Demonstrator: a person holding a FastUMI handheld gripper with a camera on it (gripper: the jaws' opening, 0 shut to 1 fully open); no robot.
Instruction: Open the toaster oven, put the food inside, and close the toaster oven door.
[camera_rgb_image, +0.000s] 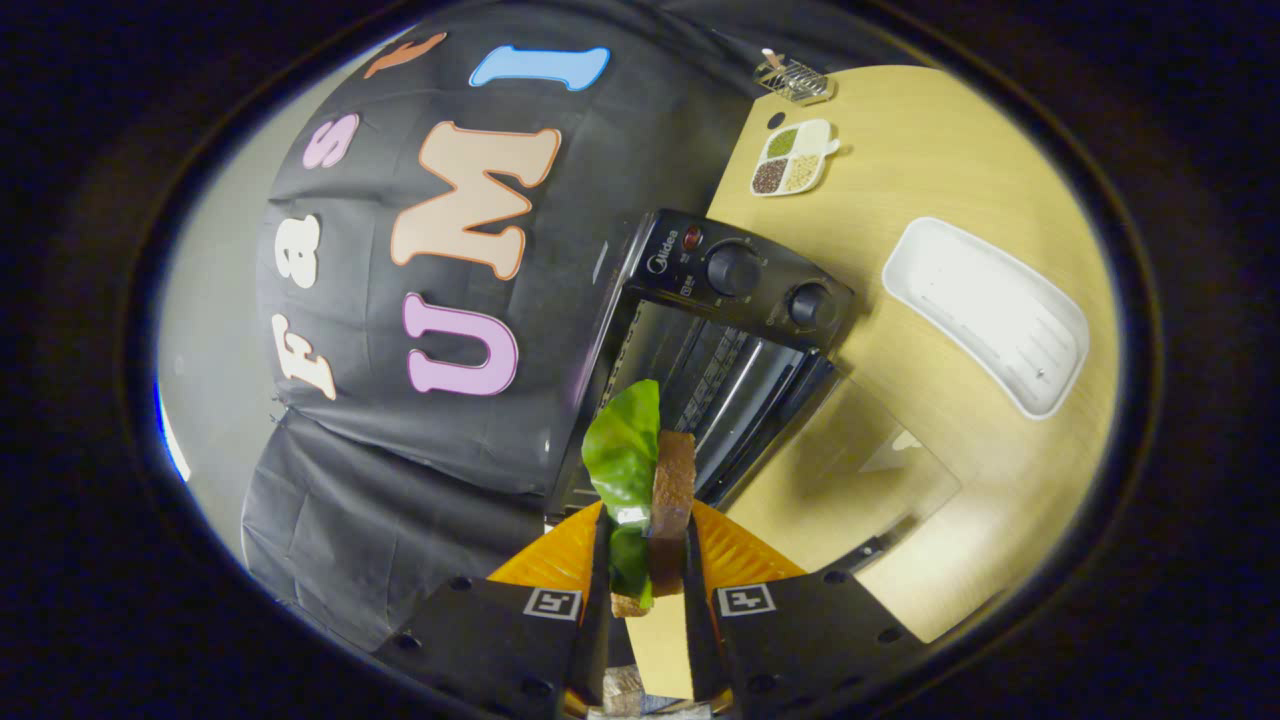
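My gripper (648, 540) is shut on the food (668, 490), a slice of brown bread with a green lettuce leaf (625, 445) against it, held edge-on between both fingers. Just beyond the food stands the black toaster oven (720, 330) with two knobs on its control panel. Its glass door (860, 470) is folded down flat onto the wooden table, and the wire rack inside is visible. The whole view is rolled, so the oven appears tilted. The food hangs in front of the oven's open mouth, apart from it.
A white oblong tray (985, 315) lies on the wooden table (930, 180) beyond the oven. Farther off sit a small divided dish of grains (792, 158) and a clear small rack (792, 78). The black cloth wall stands behind the oven.
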